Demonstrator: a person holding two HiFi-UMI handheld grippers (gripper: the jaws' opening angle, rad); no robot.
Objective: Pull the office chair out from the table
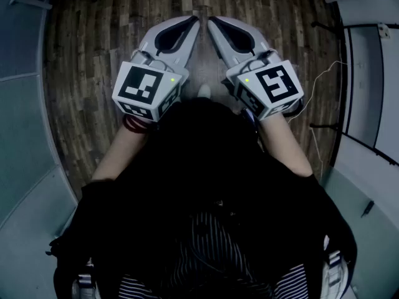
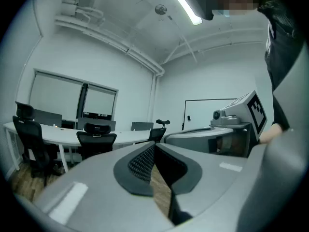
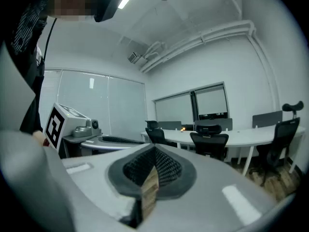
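Floor: A wood-plank floor (image 1: pixel 81 73) spreads beneath both tools as a person (image 1: pixel 206 192) in a dark top stands over them in an office.

Table: A long white table (image 2: pixel 67 135) runs across the room well ahead of the left gripper (image 1: pixel 194 21). It sits below a row of blinded windows (image 2: pixel 58 98). From the right gripper (image 1: pixel 212 21) it lies ahead and off to the right.

Chairs: Black office chairs (image 2: pixel 96 140) stand close against the table's near edge, well apart from both grippers. Neither tool touches one. Which chair is the one to be pulled cannot be told.

Left gripper: It is held in front of the body, roughly level and pointing away from the person. Its jaws are pressed together with nothing between them, and only floor shows beneath the ribbed pads.

Right gripper: It sits just beside the left gripper, on that tool's right. It angles inward, so the two tips come near each other without touching. Its jaws are likewise closed and empty.

Marker cubes: A black-and-white marker cube (image 1: pixel 148 89) caps the rear of the left gripper. Its twin sits behind the right gripper's jaws. Each shows a small green light.

Wrist: A red band (image 1: pixel 134 124) circles the person's left wrist, just behind the left gripper's cube.
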